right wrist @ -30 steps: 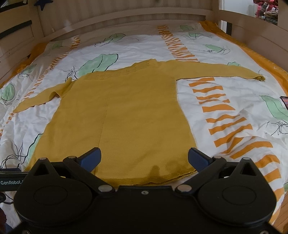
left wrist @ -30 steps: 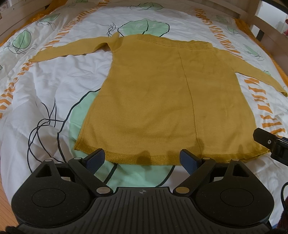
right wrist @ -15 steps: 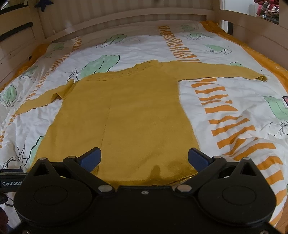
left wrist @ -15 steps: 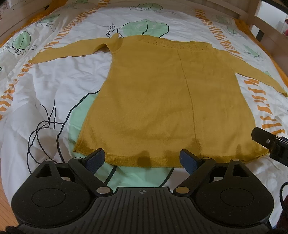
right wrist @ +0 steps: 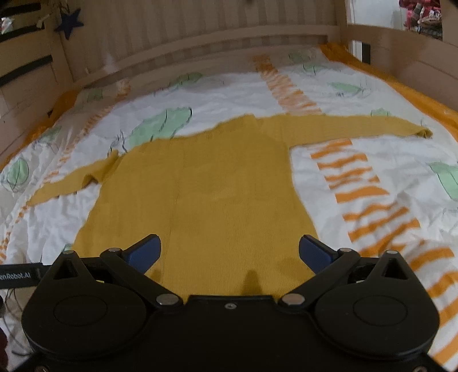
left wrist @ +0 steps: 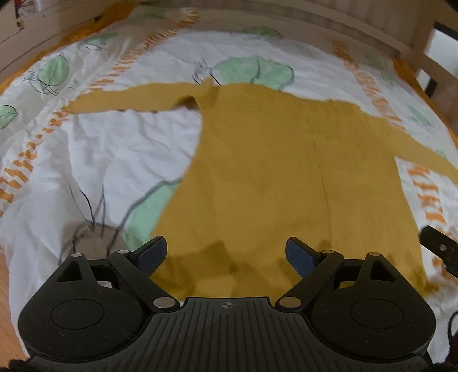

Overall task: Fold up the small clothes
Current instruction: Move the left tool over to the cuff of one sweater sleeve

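Lying flat across the middle of the bed, the mustard-yellow knitted long-sleeved sweater point(left wrist: 274, 183) has both sleeves stretched out sideways, one toward 10 o'clock and the other toward 3 o'clock in the left wrist view. It rests on a white quilt printed with green leaves and orange stripes point(left wrist: 120, 148), creased in places. A pale wooden slatted headboard point(right wrist: 200, 43) closes the far end at 12 o'clock, with a wooden side rail point(right wrist: 400, 48) at 2 o'clock and a dark blue star point(right wrist: 68, 26) hanging at 11 o'clock. The left gripper point(left wrist: 226, 254) hovers over the sweater's hem, its blue-padded fingers spread wide with nothing between them. The right gripper point(right wrist: 229, 254) hangs likewise over the hem at 6 o'clock, fingers spread apart and empty. Both views are somewhat blurred.
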